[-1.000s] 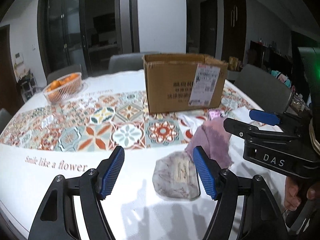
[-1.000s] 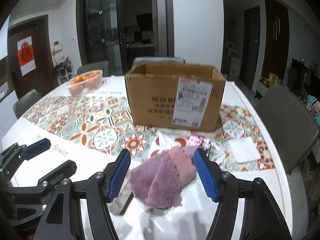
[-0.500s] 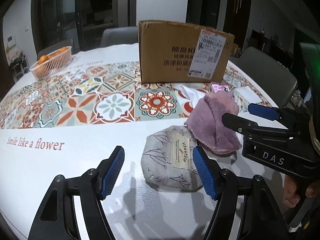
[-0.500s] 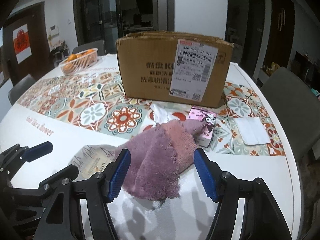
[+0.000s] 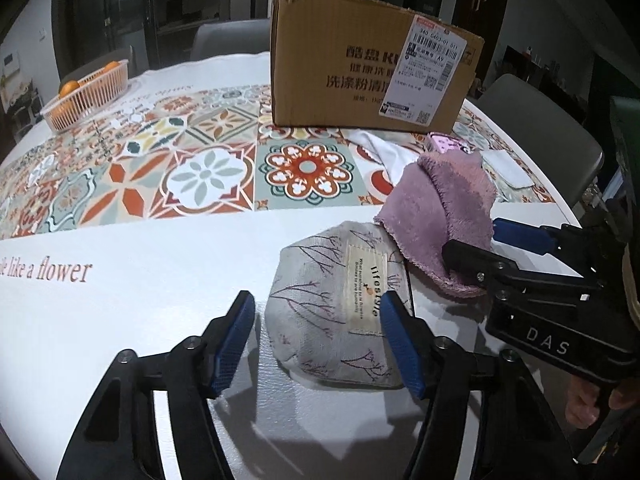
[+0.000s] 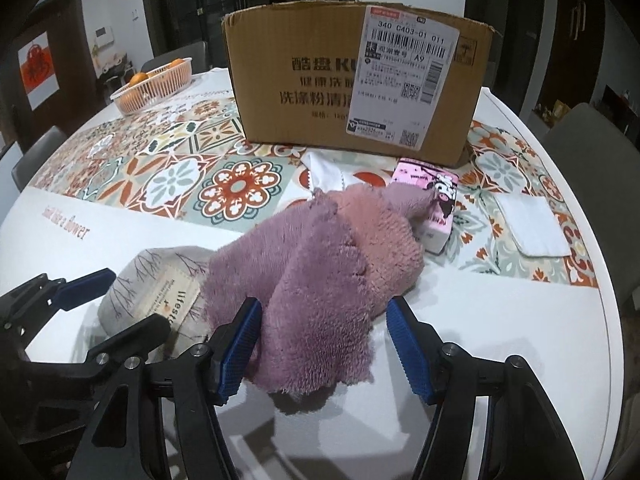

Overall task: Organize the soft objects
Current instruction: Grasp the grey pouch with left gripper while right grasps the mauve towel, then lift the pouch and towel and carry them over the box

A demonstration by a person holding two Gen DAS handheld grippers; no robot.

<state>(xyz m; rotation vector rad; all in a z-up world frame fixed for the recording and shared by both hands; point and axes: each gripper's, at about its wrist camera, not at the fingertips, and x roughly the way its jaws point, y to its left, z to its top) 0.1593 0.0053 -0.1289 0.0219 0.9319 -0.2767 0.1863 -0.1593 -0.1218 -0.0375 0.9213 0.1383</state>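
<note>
Towel [image 6: 320,280], purple, limp and light, lies on tabletop [image 6: 500,320] overlapping grey pouch [image 5: 340,304]; pinch a bunched fold. Right hand-held gripper [image 6: 324,344] wide around towel; left hand-held gripper [image 5: 316,340] wide around squashy pouch.

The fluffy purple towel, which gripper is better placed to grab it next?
Right. The right gripper is open and straddles the fluffy purple towel, while the open left gripper frames the grey printed fabric pouch.
</note>
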